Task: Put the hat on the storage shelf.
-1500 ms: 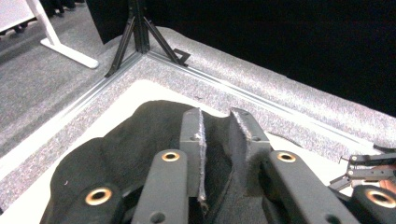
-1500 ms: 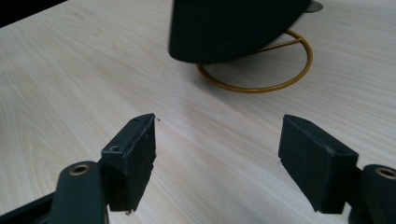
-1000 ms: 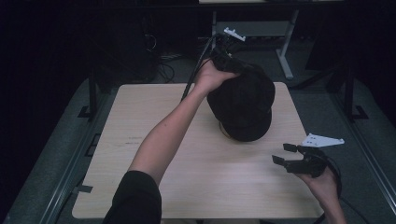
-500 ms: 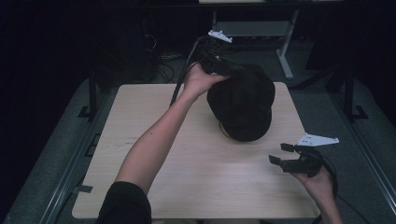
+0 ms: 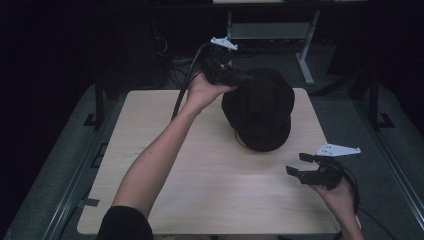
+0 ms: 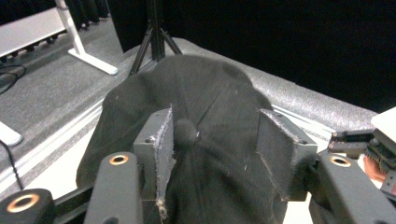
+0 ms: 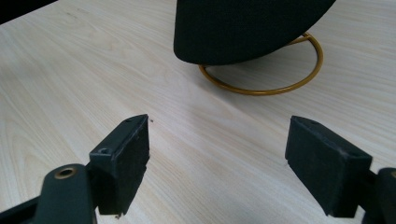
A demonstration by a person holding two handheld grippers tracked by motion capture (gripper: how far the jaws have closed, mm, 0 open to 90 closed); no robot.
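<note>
A black cap [image 5: 260, 107] rests on a gold wire stand [image 7: 261, 88] at the back right of the light wooden table [image 5: 200, 165]. My left gripper [image 5: 245, 78] reaches in at the cap's far left side. In the left gripper view its jaws have just been opening and now straddle the crown [image 6: 210, 93], and the pads [image 6: 163, 140] stand apart from the top button. My right gripper [image 5: 296, 163] hovers near the table's front right, open with nothing between its fingers, and faces the cap's brim [image 7: 243, 28].
A black cable [image 5: 185, 85] trails from the left gripper across the table's back edge. Behind the table stand a white desk frame [image 5: 305, 55] and a black tripod [image 6: 154, 28]. Grey floor surrounds the table. Bare wood lies left of and in front of the cap.
My left hand and gripper have drawn a little to the left along the cap's far side. The cap has stayed on its stand. The right gripper has kept its place.
</note>
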